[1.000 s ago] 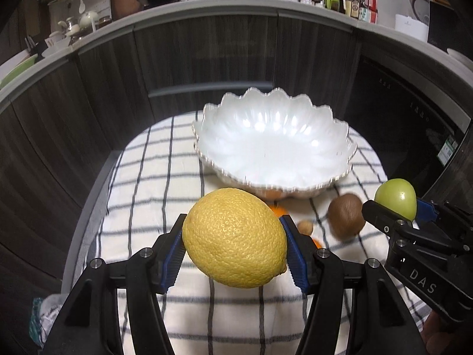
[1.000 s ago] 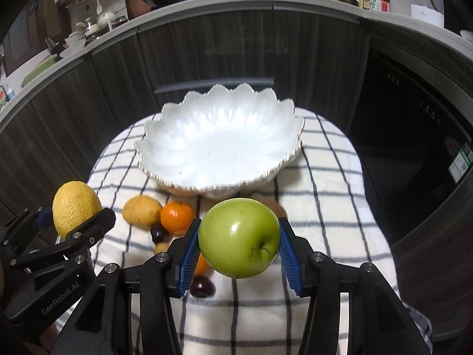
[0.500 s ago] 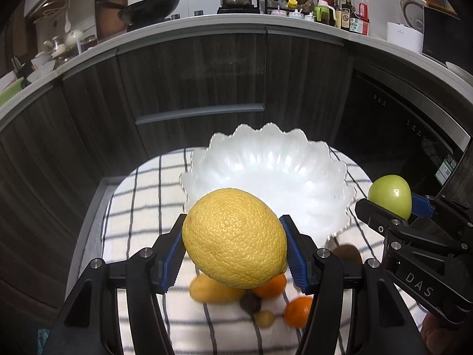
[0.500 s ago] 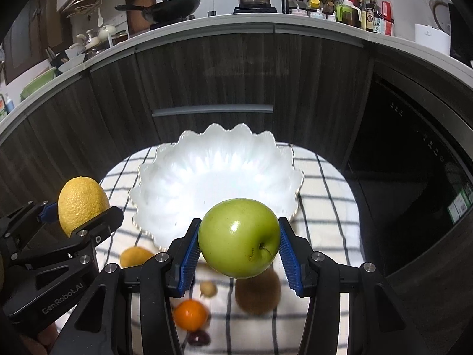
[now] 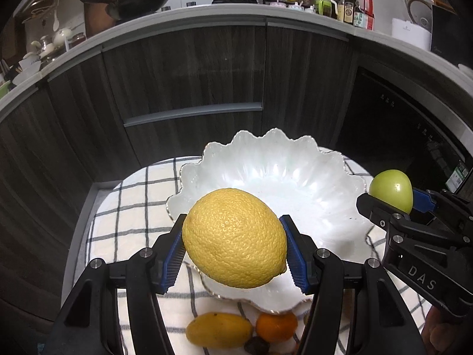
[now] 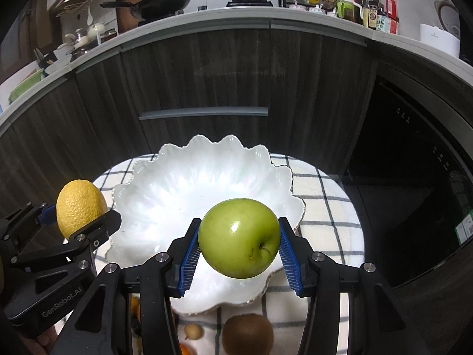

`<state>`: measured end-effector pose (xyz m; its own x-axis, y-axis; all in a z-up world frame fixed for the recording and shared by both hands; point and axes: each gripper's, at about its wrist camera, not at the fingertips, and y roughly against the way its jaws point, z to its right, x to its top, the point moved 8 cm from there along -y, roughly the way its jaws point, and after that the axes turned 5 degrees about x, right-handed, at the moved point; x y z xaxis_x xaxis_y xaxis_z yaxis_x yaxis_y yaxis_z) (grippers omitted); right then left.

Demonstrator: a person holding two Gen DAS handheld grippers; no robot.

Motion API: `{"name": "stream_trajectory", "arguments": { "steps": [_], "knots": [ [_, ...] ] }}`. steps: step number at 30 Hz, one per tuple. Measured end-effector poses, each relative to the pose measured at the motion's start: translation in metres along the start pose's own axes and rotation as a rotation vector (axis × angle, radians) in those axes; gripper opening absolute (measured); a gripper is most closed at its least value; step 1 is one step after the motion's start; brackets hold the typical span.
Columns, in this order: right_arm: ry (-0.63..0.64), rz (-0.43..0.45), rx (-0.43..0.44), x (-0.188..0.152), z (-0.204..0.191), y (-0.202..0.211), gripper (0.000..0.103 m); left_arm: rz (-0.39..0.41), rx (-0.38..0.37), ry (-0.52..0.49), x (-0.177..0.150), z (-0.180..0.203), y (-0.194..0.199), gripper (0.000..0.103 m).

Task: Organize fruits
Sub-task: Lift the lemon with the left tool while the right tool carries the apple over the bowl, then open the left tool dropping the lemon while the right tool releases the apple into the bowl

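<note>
Checked cloth (image 5: 133, 207), white bowl (image 5: 295, 177), mango (image 5: 218, 330), kiwi (image 6: 247, 334)

Maker's marks show on both handheld tools

White letters "DAS" stand on the black body of the right tool (image 5: 393, 204), seen at the edge of the left wrist view. "GenRobot.AI" runs along the body of the left tool (image 6: 79, 219) in the right wrist view. Bottle labels on the counter (image 6: 207, 19) are too small to read.

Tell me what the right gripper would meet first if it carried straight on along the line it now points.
Probably the inside of the white bowl. The right gripper, jaws shut on the green apple, points down over the bowl's near rim; nothing shows between them, though depth is uncertain.
</note>
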<state>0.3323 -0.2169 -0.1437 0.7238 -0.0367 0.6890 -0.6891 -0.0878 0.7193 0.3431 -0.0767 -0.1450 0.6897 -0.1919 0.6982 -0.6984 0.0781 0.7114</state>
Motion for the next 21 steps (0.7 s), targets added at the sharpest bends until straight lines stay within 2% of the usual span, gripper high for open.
{"name": "stream_trajectory", "arguments": {
  "steps": [10, 21],
  "knots": [
    [-0.028, -0.084, 0.011, -0.009, 0.003, -0.045, 0.051, -0.072, -0.013, -0.014, -0.006, 0.002, -0.044, 0.060],
    [-0.024, -0.118, -0.001, -0.014, 0.007, -0.059, 0.051, -0.125, -0.017, -0.027, -0.015, 0.008, -0.067, 0.060]
  ]
}}
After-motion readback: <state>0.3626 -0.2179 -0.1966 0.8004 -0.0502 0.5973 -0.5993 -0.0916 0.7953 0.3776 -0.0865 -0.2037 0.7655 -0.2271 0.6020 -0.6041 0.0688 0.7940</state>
